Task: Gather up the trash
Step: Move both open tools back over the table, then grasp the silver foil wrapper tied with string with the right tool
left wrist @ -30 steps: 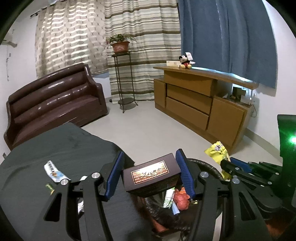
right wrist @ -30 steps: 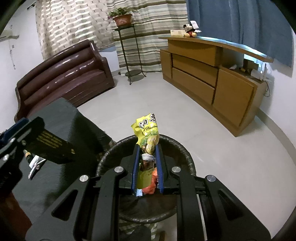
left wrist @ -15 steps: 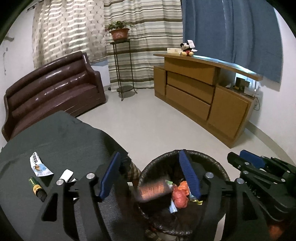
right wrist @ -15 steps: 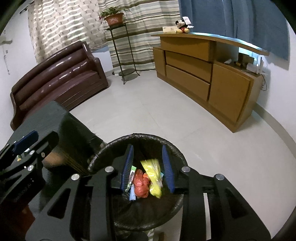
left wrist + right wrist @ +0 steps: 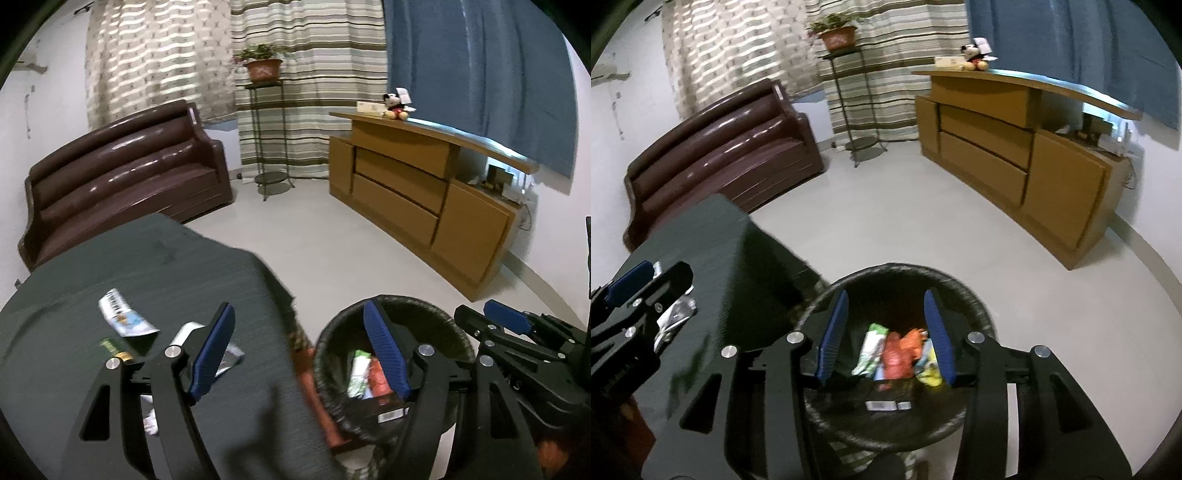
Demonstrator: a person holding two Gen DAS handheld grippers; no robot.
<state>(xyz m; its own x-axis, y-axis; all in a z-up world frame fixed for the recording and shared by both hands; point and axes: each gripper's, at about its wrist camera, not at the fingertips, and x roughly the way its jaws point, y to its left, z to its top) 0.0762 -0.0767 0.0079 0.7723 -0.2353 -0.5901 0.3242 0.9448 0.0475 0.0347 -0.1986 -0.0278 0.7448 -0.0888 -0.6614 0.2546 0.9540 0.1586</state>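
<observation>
A black trash bin [image 5: 897, 267] stands on the floor beside the dark table [image 5: 155, 266]. Inside it lie a green-white wrapper [image 5: 871, 349], orange scraps [image 5: 897, 354], a yellow packet [image 5: 929, 373] and a dark box [image 5: 882, 398]. My right gripper [image 5: 886, 334] hangs over the bin, its jaws opening with nothing between them. My left gripper [image 5: 299, 350] straddles the table edge and the bin rim [image 5: 406, 299], its jaws also opening and empty. On the table lie a white-blue wrapper [image 5: 123, 321], a small green bottle [image 5: 114, 347] and a silver wrapper [image 5: 229, 360].
A brown sofa [image 5: 125, 173] stands behind the table. A metal stand with a potted plant [image 5: 262, 70] is at the curtains. A wooden sideboard [image 5: 417, 192] with a plush toy [image 5: 395, 107] lines the right wall. Pale floor lies between them.
The left gripper let go of the dark box and the right let go of the yellow packet; both now lie in the bin. Both jaws widened, and the left gripper shifted left toward the table.
</observation>
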